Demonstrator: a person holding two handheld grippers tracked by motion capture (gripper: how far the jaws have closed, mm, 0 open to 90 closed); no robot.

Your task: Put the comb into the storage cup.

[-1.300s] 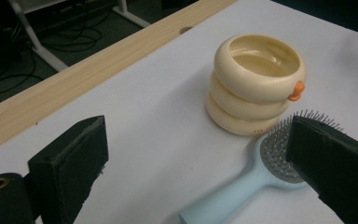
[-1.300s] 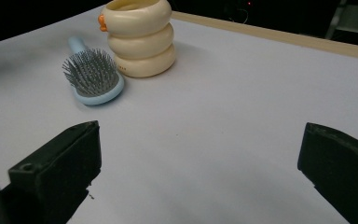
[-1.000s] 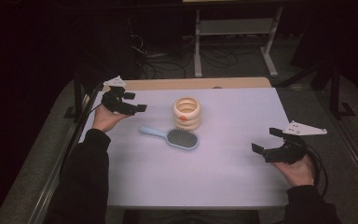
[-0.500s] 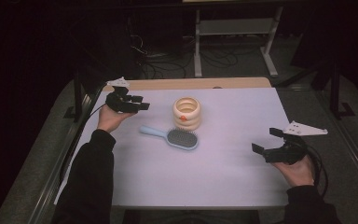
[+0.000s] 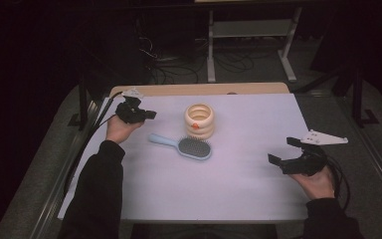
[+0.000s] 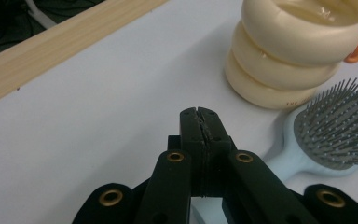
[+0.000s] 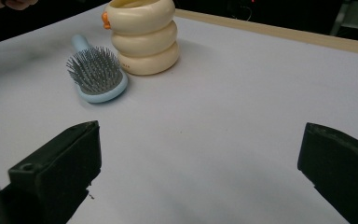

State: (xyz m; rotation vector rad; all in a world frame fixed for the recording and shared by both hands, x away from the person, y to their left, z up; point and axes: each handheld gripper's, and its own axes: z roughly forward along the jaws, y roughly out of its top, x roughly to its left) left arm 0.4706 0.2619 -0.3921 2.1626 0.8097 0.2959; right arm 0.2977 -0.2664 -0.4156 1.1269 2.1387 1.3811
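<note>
A cream ringed cup (image 5: 199, 120) with an orange knob stands upright mid-table; it appears too in the left gripper view (image 6: 303, 46) and the right gripper view (image 7: 142, 35). A light blue hairbrush (image 5: 185, 146) lies bristles up just in front of it (image 6: 335, 135) (image 7: 97, 74). My left gripper (image 5: 148, 115) hovers left of the cup; its jaws have just been closing and now meet with nothing between them (image 6: 199, 114). My right gripper (image 5: 284, 150) rests at the table's right front, open and empty (image 7: 198, 163).
The white table top (image 5: 238, 184) has a wooden strip (image 5: 199, 89) along its far edge. A metal stand (image 5: 251, 30) and cables lie on the dark floor beyond. Rails run along both table sides.
The left gripper's jaws have closed together and the hand has shifted slightly up the table. The right gripper, cup and brush have kept still.
</note>
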